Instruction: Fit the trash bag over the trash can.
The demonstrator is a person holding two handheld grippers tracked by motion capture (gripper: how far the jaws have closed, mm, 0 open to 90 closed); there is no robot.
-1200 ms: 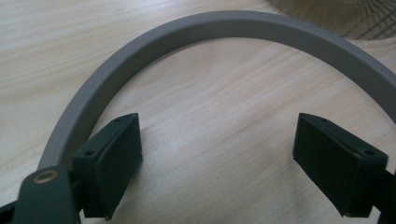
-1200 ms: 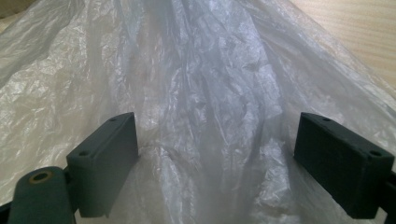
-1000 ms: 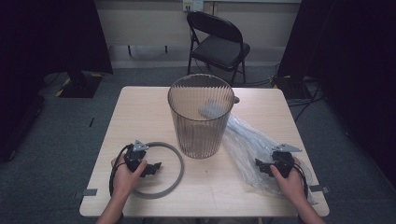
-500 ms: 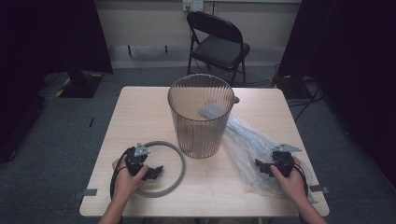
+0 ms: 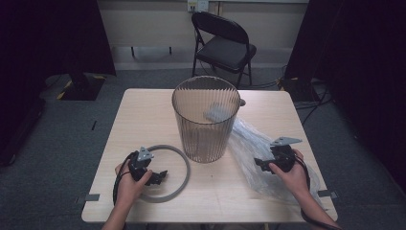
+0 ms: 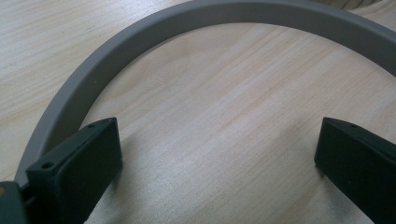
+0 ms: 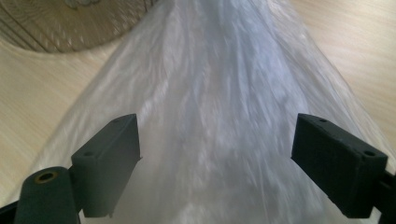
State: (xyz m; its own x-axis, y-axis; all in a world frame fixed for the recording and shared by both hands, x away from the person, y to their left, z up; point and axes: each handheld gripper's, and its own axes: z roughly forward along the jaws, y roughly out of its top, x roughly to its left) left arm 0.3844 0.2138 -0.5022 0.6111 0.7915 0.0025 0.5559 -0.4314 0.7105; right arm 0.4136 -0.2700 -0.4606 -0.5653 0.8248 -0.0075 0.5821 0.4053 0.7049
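A grey ring [image 5: 160, 199] lies flat on the wooden table [image 5: 143, 115] at the front left. My left gripper [image 5: 160, 176] rests over it with its jaws wide apart; they have just been opening. In the left gripper view, bare wood lies between the jaws of the left gripper [image 6: 219, 172], and the ring [image 6: 224, 11] arcs past the left jaw. A clear plastic bag [image 5: 249, 143] lies crumpled at the front right. My right gripper [image 5: 259, 163] hovers open over it. In the right gripper view, the bag [image 7: 219, 84] spreads beneath the right gripper [image 7: 217, 158], untouched by the pads.
A tall translucent ribbed wastebasket [image 5: 206, 129] stands upright mid-table, between the ring and the bag; its base [image 7: 70, 23] shows beyond the bag. A black folding chair [image 5: 225, 48] stands behind the table. Grey carpet surrounds the table.
The right hand has lifted its gripper a little above the bag. The left jaws have spread slightly wider over the ring while the left hand kept still.
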